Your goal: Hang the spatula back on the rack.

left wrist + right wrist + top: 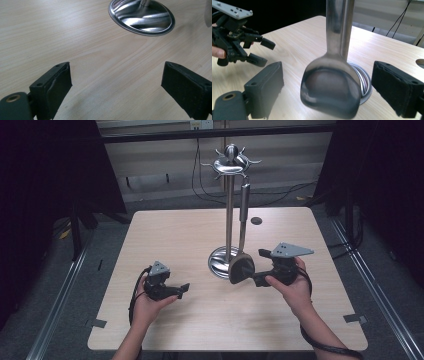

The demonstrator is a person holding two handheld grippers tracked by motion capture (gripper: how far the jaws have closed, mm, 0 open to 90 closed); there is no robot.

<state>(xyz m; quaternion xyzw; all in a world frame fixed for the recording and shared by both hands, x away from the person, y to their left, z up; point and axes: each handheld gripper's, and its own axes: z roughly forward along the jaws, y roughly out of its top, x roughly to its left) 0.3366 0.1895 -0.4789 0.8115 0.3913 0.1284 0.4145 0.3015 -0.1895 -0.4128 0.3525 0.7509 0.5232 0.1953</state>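
Note:
A steel utensil stand rises from its round base at the table's middle. From a hook at its top hangs a metal turner, its handle straight down and its dark blade just above the base. My right gripper is level with the blade from the right and open. In the right gripper view the blade hangs between the spread jaws, touching neither pad. My left gripper rests open to the left of the stand, nothing between its jaws.
The wooden table has a small dark round hole behind the stand. The stand's shiny base lies ahead of the left gripper. Black curtains flank the table and cables run along the floor behind it.

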